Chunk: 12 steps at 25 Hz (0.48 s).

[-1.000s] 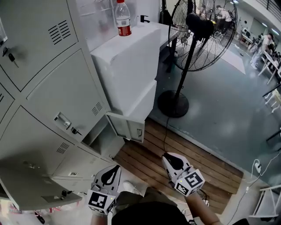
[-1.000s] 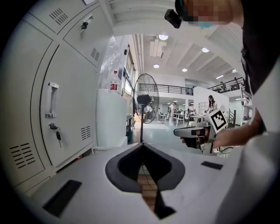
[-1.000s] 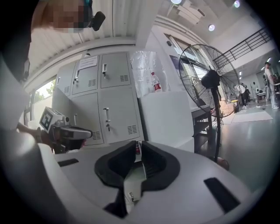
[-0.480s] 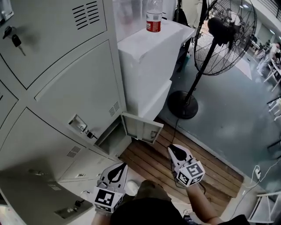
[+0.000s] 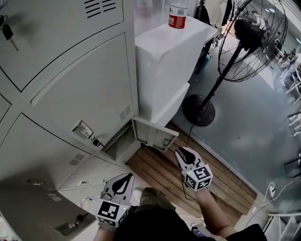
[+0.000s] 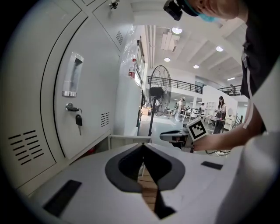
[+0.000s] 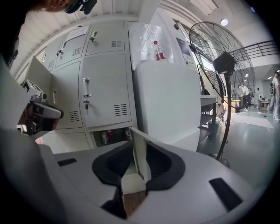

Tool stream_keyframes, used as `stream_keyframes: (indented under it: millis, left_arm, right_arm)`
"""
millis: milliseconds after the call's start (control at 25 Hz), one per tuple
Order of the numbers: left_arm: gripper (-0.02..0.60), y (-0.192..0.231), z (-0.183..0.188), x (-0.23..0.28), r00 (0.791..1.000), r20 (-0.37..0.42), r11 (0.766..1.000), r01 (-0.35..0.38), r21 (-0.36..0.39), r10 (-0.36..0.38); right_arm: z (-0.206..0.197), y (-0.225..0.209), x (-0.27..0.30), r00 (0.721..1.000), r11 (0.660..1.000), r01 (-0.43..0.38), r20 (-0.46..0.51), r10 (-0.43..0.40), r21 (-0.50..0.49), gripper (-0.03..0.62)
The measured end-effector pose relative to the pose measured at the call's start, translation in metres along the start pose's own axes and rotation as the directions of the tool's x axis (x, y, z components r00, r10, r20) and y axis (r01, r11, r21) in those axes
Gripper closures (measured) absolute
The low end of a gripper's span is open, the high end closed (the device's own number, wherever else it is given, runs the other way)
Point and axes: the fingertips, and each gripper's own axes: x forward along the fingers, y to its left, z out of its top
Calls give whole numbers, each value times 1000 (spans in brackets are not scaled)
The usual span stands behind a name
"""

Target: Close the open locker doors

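Note:
A small grey locker door (image 5: 153, 135) hangs open low on the locker bank (image 5: 70, 94), beside its open compartment (image 5: 117, 143). My right gripper (image 5: 180, 151) is just to the right of that door. In the right gripper view the door's edge (image 7: 139, 157) lines up between the jaws of the right gripper (image 7: 133, 146), which are opening, with no pad pressing on it. My left gripper (image 5: 126, 176) hovers lower left with its jaws together and nothing in them; in its own view the left gripper (image 6: 142, 146) faces the same door (image 6: 129, 139). A larger door (image 5: 33, 212) stands open at bottom left.
A white cabinet (image 5: 164, 56) with a bottle (image 5: 178, 14) on top stands against the lockers' right side. A pedestal fan (image 5: 249, 37) with a round base (image 5: 200, 109) is behind it. A wooden slat platform (image 5: 160, 172) lies below the grippers. Keys (image 5: 96, 142) hang from a closed door.
The head view has swung toward the lockers. My right gripper has moved up and left, closer to the small open door. The left gripper stays low.

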Motion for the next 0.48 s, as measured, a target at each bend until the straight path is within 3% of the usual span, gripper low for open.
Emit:
stream_keyframes:
  millis: [480]
  left_arm:
    - [575,8,-8,0,993,-49,993,-109,-49,106]
  right_arm:
    - [-30,-44,41,995,1000,-26,-96,25,-12,450]
